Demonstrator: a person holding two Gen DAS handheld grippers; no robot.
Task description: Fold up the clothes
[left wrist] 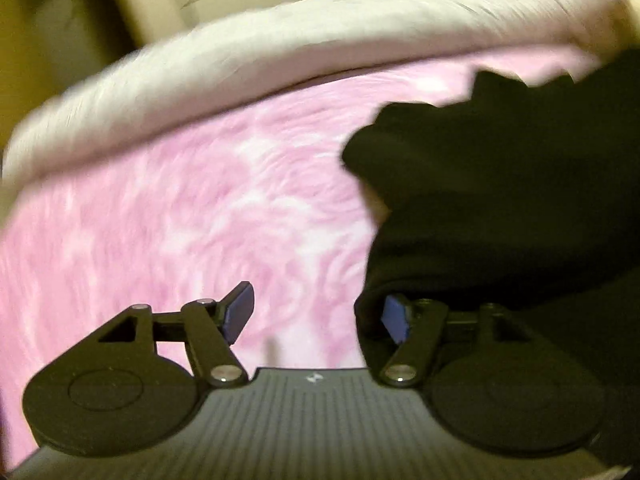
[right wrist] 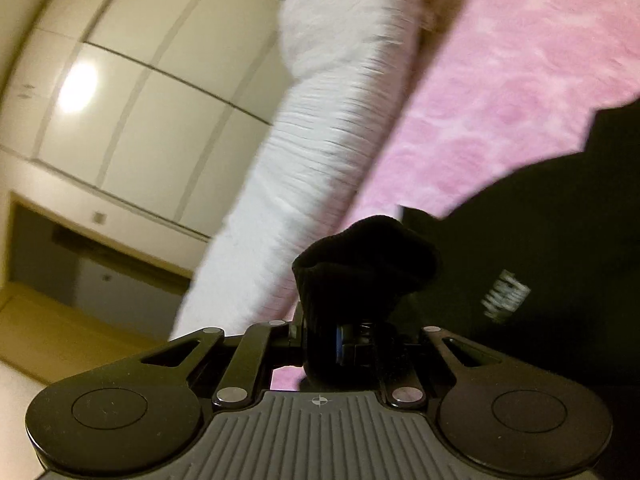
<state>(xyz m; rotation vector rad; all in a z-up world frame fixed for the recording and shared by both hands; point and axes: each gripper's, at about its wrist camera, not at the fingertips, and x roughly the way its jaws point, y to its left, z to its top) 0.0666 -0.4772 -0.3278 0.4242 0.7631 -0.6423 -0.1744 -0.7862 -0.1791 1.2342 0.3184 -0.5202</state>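
Observation:
A black garment (left wrist: 500,200) lies on a pink patterned blanket (left wrist: 180,220) and fills the right side of the left wrist view. My left gripper (left wrist: 320,308) is open above the blanket. Its left pad (left wrist: 240,312) is bare, and the garment's edge drapes over and around its right pad (left wrist: 394,318). In the right wrist view my right gripper (right wrist: 332,342) is shut on a bunched fold of the black garment (right wrist: 360,256), which sticks up between the fingers. The rest of the garment, with a small white print (right wrist: 506,296), spreads to the right.
A white fluffy strip of bedding (left wrist: 240,64) borders the pink blanket (right wrist: 500,80) on its far side, also seen as white bedding (right wrist: 320,140). Beyond it stand pale panelled cabinet doors (right wrist: 140,100) and a yellowish floor (right wrist: 60,340).

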